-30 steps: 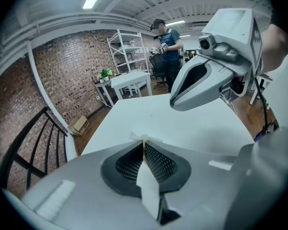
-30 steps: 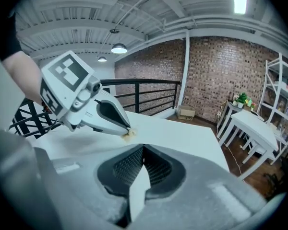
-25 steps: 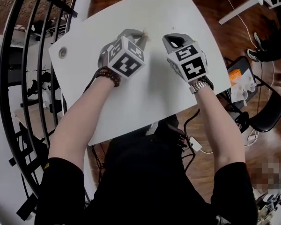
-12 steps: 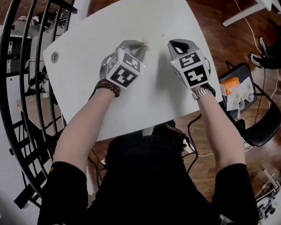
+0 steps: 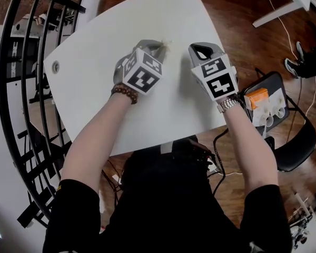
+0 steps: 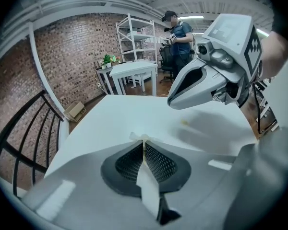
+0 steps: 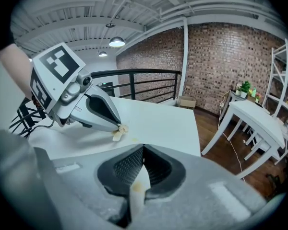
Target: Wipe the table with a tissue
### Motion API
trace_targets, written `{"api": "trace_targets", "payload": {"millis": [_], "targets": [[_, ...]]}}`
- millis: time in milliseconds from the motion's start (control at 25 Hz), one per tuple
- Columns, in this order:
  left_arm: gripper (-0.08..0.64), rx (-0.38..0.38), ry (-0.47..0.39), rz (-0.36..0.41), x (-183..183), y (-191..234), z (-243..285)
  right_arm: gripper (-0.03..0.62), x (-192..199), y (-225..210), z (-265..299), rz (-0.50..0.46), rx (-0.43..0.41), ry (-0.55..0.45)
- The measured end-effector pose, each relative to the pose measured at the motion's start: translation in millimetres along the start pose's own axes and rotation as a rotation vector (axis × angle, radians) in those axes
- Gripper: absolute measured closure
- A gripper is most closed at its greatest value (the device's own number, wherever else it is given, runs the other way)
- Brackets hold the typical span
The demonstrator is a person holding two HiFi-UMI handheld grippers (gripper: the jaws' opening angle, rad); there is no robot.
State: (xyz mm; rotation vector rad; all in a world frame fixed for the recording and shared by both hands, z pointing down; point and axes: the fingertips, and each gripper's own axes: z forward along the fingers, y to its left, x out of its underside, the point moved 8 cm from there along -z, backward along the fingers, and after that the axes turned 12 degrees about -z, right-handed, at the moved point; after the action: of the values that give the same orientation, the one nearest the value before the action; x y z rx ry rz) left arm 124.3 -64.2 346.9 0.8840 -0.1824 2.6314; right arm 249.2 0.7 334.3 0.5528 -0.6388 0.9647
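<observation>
Above my white table, brick wall behind, left gripper pinches the tissue lengthwise, poking forward; right gripper closed.

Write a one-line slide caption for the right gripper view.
The left gripper pinches a crumpled tissue in its fingers, down at the white table.

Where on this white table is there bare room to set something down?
Bare: the table from its round hole to the left gripper, and the strip between both grippers and the near edge. Crowded: the middle, around the tissue and right gripper.
</observation>
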Motion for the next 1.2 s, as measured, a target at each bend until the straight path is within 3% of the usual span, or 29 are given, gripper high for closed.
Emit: {"api": "trace_targets", "payload": {"millis": [360,1200], "targets": [[0.529,-0.018,0.085,-0.026,7,0,37,0.6,20,-18,-2,-0.02,-0.019,0.0],[0.529,0.0,0.077,-0.011,-12,-3,57,0.6,38,-34,-6,0.004,-0.014,0.003]]}}
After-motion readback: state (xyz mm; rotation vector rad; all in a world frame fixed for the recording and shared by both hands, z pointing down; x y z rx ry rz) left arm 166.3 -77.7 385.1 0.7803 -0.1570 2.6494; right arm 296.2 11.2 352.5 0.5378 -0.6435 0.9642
